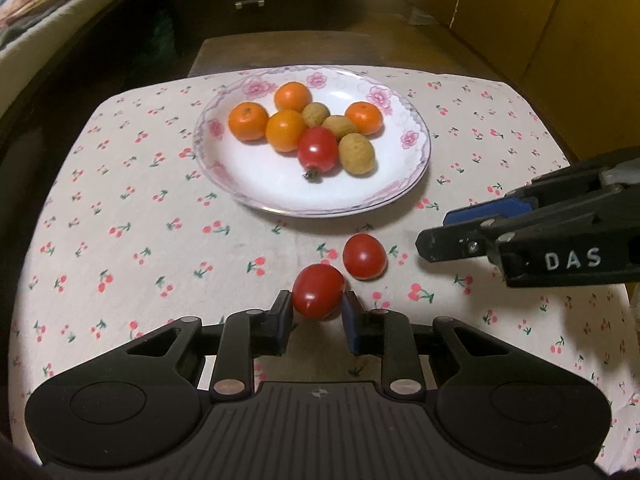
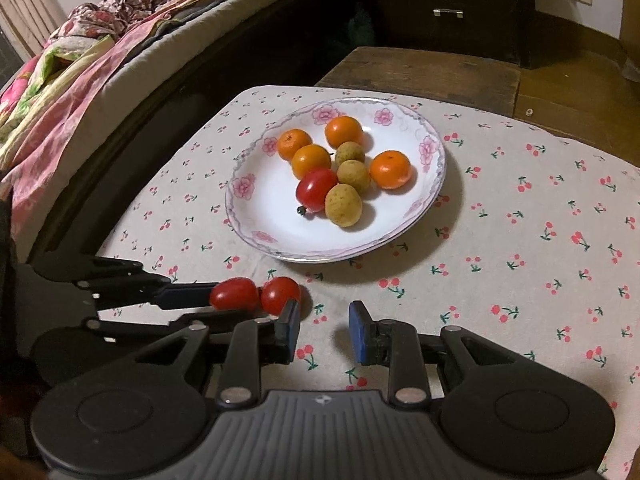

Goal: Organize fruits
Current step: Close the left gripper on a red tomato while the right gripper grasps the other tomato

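A red tomato sits between the blue pads of my left gripper, which is shut on it just above the cherry-print cloth. The right wrist view shows the same tomato held by the left gripper. A second tomato lies on the cloth beside it, touching or nearly touching. My right gripper hovers to the right of both, jaws a little apart and empty. The floral plate beyond holds several oranges, three tan longans and one tomato.
The cloth-covered table ends at a dark wooden bench behind the plate. A bed with bright bedding runs along the left. A dark drawer cabinet stands at the back.
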### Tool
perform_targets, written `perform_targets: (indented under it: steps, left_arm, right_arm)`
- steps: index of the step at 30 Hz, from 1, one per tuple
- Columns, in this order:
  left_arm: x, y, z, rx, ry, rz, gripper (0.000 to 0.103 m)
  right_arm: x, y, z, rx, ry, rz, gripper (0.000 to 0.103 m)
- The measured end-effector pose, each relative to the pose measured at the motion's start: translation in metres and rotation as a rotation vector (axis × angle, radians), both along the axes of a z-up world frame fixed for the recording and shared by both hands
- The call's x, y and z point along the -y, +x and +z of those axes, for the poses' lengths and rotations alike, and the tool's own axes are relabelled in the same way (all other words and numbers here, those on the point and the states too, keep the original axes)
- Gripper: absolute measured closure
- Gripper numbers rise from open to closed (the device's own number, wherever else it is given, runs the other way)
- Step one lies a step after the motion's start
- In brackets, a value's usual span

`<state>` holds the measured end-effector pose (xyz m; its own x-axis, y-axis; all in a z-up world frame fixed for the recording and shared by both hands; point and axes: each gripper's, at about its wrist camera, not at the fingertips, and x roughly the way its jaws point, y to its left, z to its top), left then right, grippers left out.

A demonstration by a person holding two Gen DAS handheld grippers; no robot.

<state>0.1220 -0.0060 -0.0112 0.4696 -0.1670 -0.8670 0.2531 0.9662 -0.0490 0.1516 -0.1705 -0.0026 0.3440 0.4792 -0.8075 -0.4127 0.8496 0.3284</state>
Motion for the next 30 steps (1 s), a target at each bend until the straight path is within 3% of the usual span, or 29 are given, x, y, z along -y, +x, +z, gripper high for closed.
perform_targets:
  steps: [16, 20, 30]
  left_arm:
    - [-0.005, -0.004, -0.004, -0.043, -0.020, -0.011, 0.067]
    - [-0.008, -0.003, -0.003, -0.048, -0.031, -0.006, 0.066]
    - [-0.010, -0.004, -0.001, -0.056, -0.046, -0.005, 0.064]
  right_arm:
    - [-0.042, 0.008, -0.012, 0.029, 0.025, 0.041, 0.069]
    - [-0.056, 0.005, -0.018, 0.057, -0.020, 0.066, 0.069]
    - [-0.046, 0.004, -0.016, 0.072, -0.042, 0.068, 0.075]
